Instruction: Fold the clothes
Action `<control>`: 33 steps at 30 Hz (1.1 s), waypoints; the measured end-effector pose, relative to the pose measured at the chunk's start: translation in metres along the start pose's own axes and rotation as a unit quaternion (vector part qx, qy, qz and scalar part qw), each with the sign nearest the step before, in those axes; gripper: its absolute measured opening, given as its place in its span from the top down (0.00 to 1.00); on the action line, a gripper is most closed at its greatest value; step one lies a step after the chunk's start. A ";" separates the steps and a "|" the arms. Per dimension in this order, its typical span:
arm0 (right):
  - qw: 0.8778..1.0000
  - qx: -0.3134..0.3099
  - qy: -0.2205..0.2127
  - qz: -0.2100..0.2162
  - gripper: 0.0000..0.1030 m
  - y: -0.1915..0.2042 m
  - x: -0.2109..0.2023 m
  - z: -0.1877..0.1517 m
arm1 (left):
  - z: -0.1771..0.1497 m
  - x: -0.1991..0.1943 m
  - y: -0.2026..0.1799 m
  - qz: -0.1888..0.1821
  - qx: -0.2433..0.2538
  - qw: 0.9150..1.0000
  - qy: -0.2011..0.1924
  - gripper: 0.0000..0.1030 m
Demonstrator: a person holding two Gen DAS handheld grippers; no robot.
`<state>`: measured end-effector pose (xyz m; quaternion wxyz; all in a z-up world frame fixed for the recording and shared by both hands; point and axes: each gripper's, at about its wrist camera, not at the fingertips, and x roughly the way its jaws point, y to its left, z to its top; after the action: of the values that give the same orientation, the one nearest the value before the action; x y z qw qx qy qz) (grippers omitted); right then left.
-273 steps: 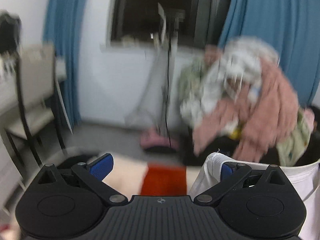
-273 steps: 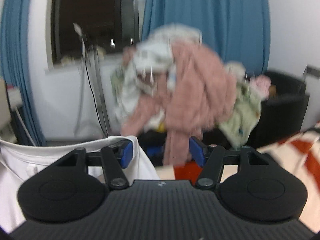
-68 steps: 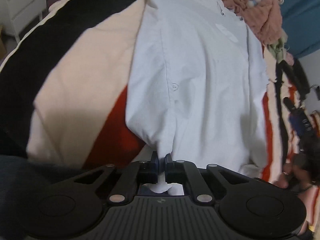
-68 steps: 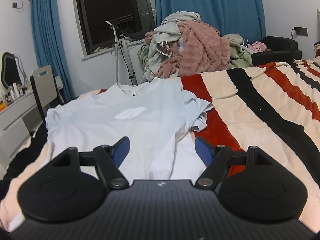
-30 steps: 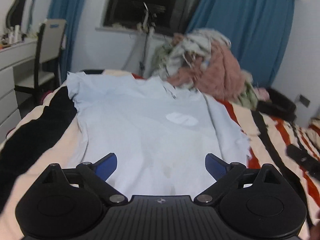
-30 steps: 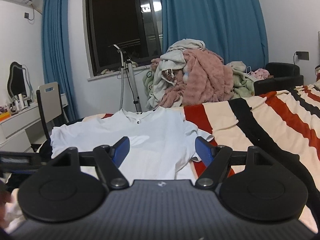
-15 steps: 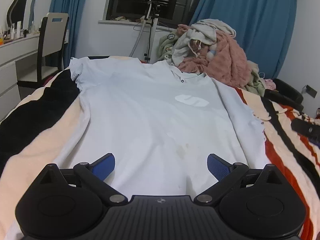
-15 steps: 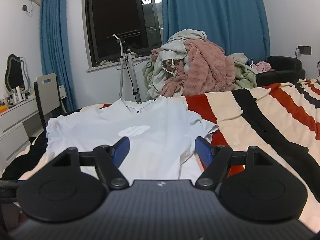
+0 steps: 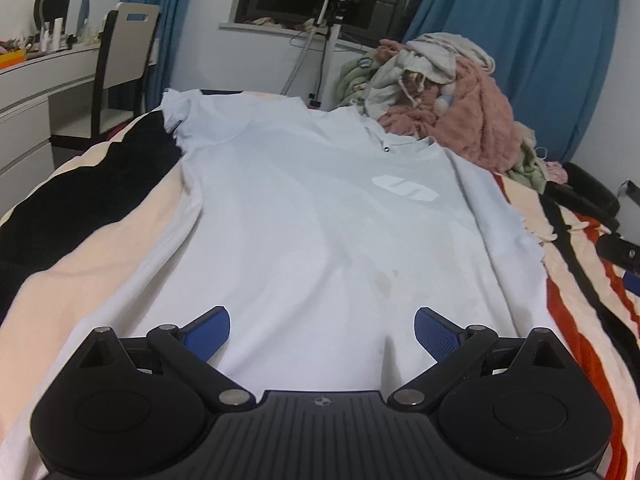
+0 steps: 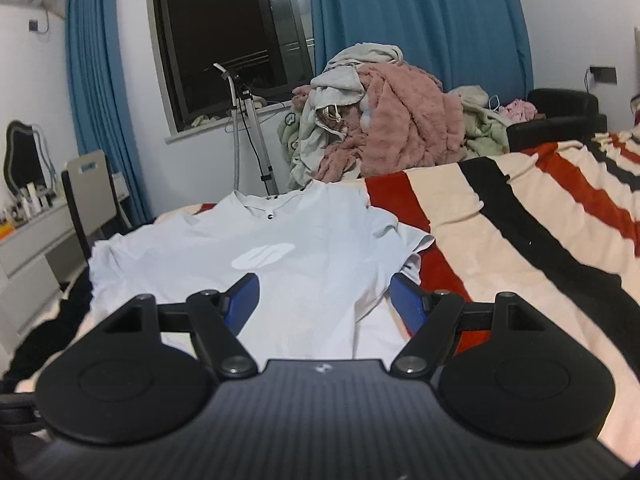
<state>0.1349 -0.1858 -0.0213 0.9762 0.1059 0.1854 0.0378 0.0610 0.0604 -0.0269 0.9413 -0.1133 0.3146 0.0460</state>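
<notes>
A white T-shirt with a pale chest logo lies spread flat on the striped blanket, collar toward the window. My left gripper hovers open over its lower hem, nothing between the blue pads. In the right wrist view the same T-shirt lies ahead and to the left, its right sleeve slightly rumpled. My right gripper is open and empty above the shirt's lower right part. Part of that gripper shows at the left wrist view's right edge.
A heap of pink, grey and green clothes is piled beyond the bed's far end. The striped blanket stretches to the right. A garment steamer stand, a chair and a white desk are at the left.
The left gripper let go of the shirt's hem and opened about two seconds ago. Both grippers have since edged forward and lower over the flat shirt.
</notes>
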 end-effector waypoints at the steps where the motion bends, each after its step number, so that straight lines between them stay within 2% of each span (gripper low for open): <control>1: 1.000 0.007 0.003 0.002 0.28 -0.002 0.003 0.001 | 0.000 0.000 -0.001 0.001 0.000 1.000 0.001 0.03; 8: 0.996 0.076 0.033 0.015 0.28 -0.038 0.041 0.018 | -0.003 0.001 -0.004 0.008 0.005 1.000 0.002 0.03; 14: 0.985 0.159 0.059 0.013 0.28 -0.096 0.092 0.033 | -0.001 0.013 0.000 0.008 -0.014 1.000 0.005 0.03; 17: 0.969 0.237 0.068 0.008 0.32 -0.139 0.120 0.034 | 0.000 0.019 0.003 0.006 -0.027 1.000 0.008 0.03; 20: 0.941 0.328 0.079 0.022 0.46 -0.177 0.146 0.024 | 0.002 0.026 0.005 0.005 -0.039 0.999 0.011 0.03; 21: 0.930 0.358 0.082 0.036 0.55 -0.187 0.154 0.019 | 0.003 0.028 0.006 0.005 -0.044 0.999 0.012 0.03; 22: 0.923 0.374 0.083 0.045 0.61 -0.193 0.162 0.015 | 0.003 0.030 0.007 0.005 -0.048 0.999 0.012 0.03; 23: 0.920 0.380 0.083 0.050 0.61 -0.196 0.169 0.013 | 0.004 0.032 0.008 0.004 -0.052 0.999 0.013 0.03; 27: 0.919 0.374 0.104 0.068 0.62 -0.193 0.201 0.003 | 0.007 0.041 0.007 -0.009 -0.061 0.998 0.017 0.03; 30: 0.932 0.341 0.101 0.071 0.62 -0.184 0.222 0.003 | 0.007 0.047 0.006 -0.019 -0.064 0.998 0.018 0.03; 32: 0.939 0.316 0.105 0.079 0.72 -0.177 0.236 0.008 | 0.008 0.049 0.006 -0.028 -0.066 0.997 0.017 0.03; 33: 0.943 0.307 0.105 0.081 0.87 -0.175 0.242 0.011 | 0.008 0.049 0.006 -0.032 -0.067 0.997 0.015 0.03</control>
<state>0.3695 -0.3311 -0.1357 0.8651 0.4103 0.2803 0.0687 0.1037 0.0689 -0.0517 0.9276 -0.1871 0.3213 0.0349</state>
